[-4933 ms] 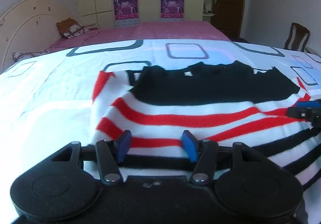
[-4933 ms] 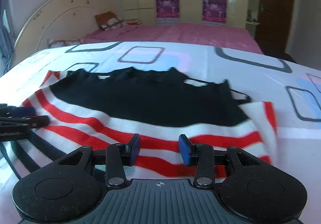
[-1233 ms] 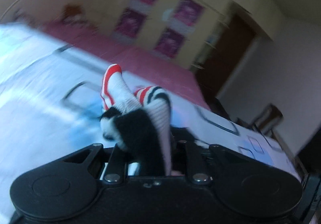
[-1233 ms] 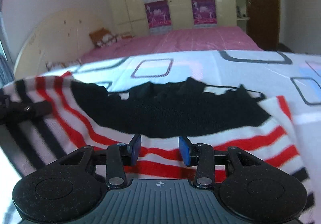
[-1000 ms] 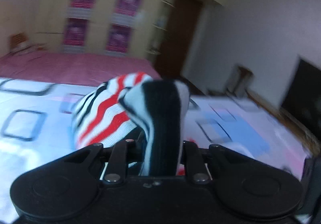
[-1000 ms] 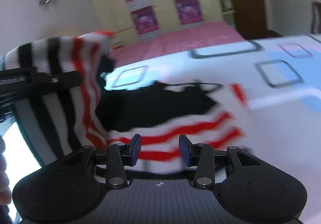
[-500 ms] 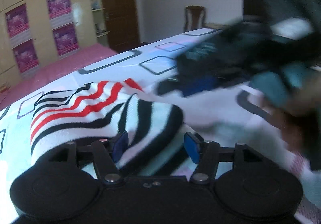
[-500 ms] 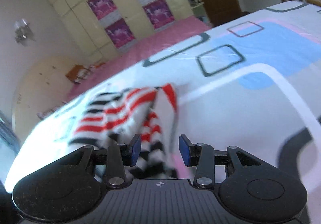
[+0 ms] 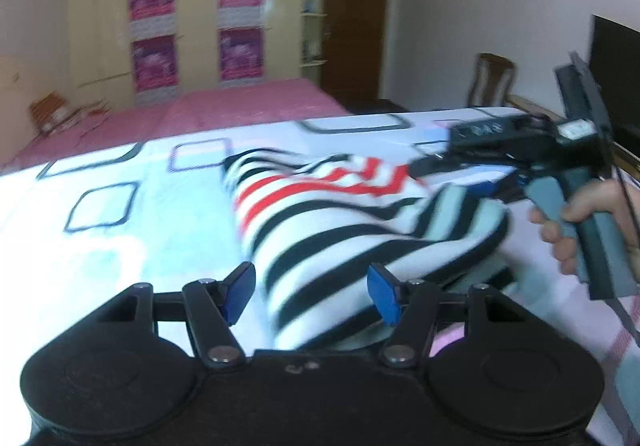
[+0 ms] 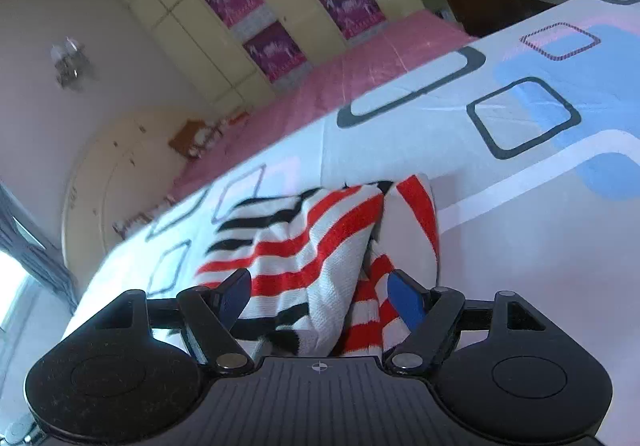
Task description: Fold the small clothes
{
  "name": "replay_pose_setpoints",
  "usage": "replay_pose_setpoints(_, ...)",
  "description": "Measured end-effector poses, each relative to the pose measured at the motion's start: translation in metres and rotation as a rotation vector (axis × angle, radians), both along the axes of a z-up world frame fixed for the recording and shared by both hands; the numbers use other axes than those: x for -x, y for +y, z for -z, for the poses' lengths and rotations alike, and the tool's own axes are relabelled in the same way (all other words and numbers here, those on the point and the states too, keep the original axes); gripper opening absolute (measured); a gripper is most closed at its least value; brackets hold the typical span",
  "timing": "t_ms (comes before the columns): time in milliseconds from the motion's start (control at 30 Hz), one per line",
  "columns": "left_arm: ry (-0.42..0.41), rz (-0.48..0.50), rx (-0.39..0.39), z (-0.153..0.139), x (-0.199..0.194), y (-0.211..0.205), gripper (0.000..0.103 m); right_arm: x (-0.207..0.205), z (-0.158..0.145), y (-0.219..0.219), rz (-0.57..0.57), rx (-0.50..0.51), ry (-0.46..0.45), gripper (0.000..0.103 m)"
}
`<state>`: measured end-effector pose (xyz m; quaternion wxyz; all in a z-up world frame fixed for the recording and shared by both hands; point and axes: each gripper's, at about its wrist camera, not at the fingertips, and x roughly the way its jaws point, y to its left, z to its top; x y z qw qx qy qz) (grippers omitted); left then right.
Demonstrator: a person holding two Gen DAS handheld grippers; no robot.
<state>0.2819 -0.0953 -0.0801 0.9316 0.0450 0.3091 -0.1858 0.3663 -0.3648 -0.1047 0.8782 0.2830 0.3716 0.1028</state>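
Note:
A striped sweater (image 9: 344, 222), white with red and black bands, lies folded over in a loose heap on the patterned bed sheet (image 9: 100, 230). My left gripper (image 9: 312, 292) is open, its blue pads either side of the near end of the sweater, not gripping it. My right gripper shows in the left wrist view (image 9: 492, 182) held by a hand at the sweater's far right edge. In the right wrist view the right gripper (image 10: 324, 300) is open with the sweater (image 10: 312, 258) between and beyond its fingers.
The white sheet with square prints covers the near bed (image 10: 520, 206). A pink bedspread (image 9: 224, 114) lies behind it. A wooden chair (image 9: 494, 80) and a dark screen (image 9: 616, 74) stand at the right wall. A wardrobe with purple posters (image 9: 196, 22) is at the back.
The left gripper has opened and dropped the sweater, folded over, onto the sheet. The right gripper has opened wider and moved close to the sweater's edge.

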Motion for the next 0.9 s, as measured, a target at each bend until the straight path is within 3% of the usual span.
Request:
replay_pose_setpoints(100, -0.001, -0.032, 0.004, -0.003, -0.004, 0.005, 0.061, -0.006, 0.013, 0.006, -0.026, 0.012, 0.039, 0.071)
replay_pose_setpoints(133, -0.002, -0.037, 0.005, -0.002, -0.006, 0.005, 0.061, -0.007, 0.017, 0.008, -0.033, 0.009, 0.051, 0.057)
replay_pose_setpoints(167, -0.002, -0.040, 0.005, -0.002, -0.011, 0.006, 0.061, -0.007, 0.021, 0.007, -0.040, 0.000, 0.064, 0.053)
replay_pose_setpoints(300, 0.013, -0.048, 0.010, -0.003, -0.013, 0.009, 0.061, -0.010, 0.029, 0.006, -0.044, -0.007, 0.082, 0.049)
replay_pose_setpoints(433, 0.045, -0.063, 0.046, 0.001, -0.018, 0.014, 0.061, -0.009, 0.029, 0.005, -0.053, -0.024, 0.089, 0.024)
replay_pose_setpoints(700, 0.072, -0.027, 0.101, 0.003, -0.030, 0.009, 0.061, 0.020, 0.000, -0.006, -0.019, 0.092, -0.027, 0.017)
replay_pose_setpoints(900, 0.135, -0.007, 0.086, 0.021, -0.036, -0.004, 0.061, 0.023, 0.019, -0.014, 0.008, 0.083, 0.033, 0.017)
